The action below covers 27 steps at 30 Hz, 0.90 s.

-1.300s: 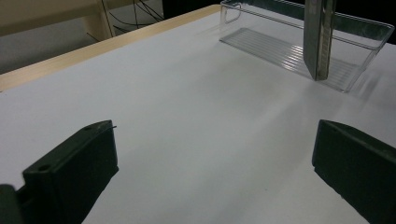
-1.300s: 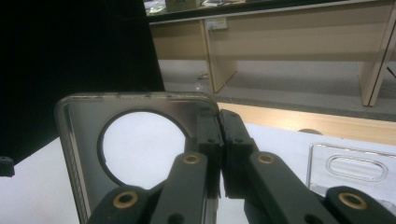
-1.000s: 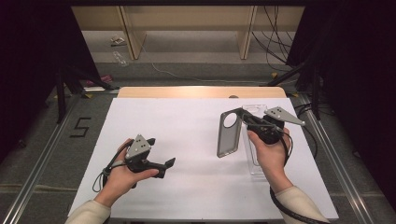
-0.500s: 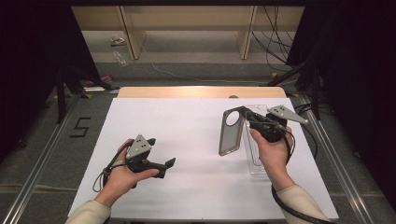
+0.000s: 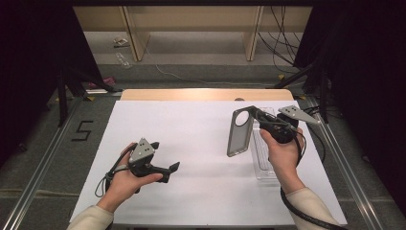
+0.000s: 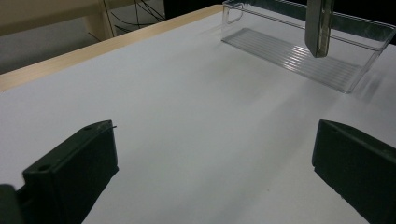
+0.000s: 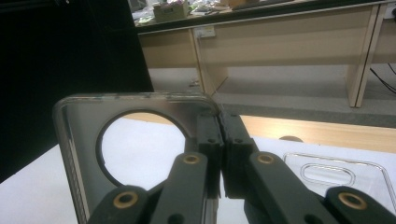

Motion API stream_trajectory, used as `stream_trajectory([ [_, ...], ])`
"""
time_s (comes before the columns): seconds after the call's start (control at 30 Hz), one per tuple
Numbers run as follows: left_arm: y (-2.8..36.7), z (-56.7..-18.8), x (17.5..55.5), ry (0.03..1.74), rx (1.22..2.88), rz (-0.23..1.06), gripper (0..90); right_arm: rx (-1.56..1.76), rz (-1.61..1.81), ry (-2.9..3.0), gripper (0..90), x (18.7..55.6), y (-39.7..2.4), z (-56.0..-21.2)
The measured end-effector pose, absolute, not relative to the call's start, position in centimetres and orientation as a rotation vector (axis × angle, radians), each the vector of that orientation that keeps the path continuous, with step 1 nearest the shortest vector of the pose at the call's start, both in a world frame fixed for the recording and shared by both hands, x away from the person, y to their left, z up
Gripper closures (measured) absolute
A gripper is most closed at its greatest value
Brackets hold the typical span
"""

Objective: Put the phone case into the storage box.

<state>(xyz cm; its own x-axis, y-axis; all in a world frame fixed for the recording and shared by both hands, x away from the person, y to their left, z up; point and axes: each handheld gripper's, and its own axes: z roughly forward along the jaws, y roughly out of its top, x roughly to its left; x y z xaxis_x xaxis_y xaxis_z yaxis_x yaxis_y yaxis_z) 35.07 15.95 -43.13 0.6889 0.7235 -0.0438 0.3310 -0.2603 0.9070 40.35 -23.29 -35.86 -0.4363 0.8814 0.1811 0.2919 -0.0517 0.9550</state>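
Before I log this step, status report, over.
Right claw shut on phone case, above clear tray. Left claw open, empty. Nothing in the way.

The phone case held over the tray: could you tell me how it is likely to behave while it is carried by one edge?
The phone case looks thin and hollow, so probably light. It hangs straight from the right tool, pinched near its top edge, so it seems fairly stiff, though it may swing. Its glossy surface suggests it could slip.
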Motion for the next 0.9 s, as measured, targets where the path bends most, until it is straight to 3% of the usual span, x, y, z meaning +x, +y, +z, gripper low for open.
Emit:
stream_trajectory([
  [0.9, 16.1, -43.1, 35.1, 0.834, 1.855, 0.478, 0.1, 1.267, 1.504, 1.668, 88.6, 40.8, -24.5, -35.2],
])
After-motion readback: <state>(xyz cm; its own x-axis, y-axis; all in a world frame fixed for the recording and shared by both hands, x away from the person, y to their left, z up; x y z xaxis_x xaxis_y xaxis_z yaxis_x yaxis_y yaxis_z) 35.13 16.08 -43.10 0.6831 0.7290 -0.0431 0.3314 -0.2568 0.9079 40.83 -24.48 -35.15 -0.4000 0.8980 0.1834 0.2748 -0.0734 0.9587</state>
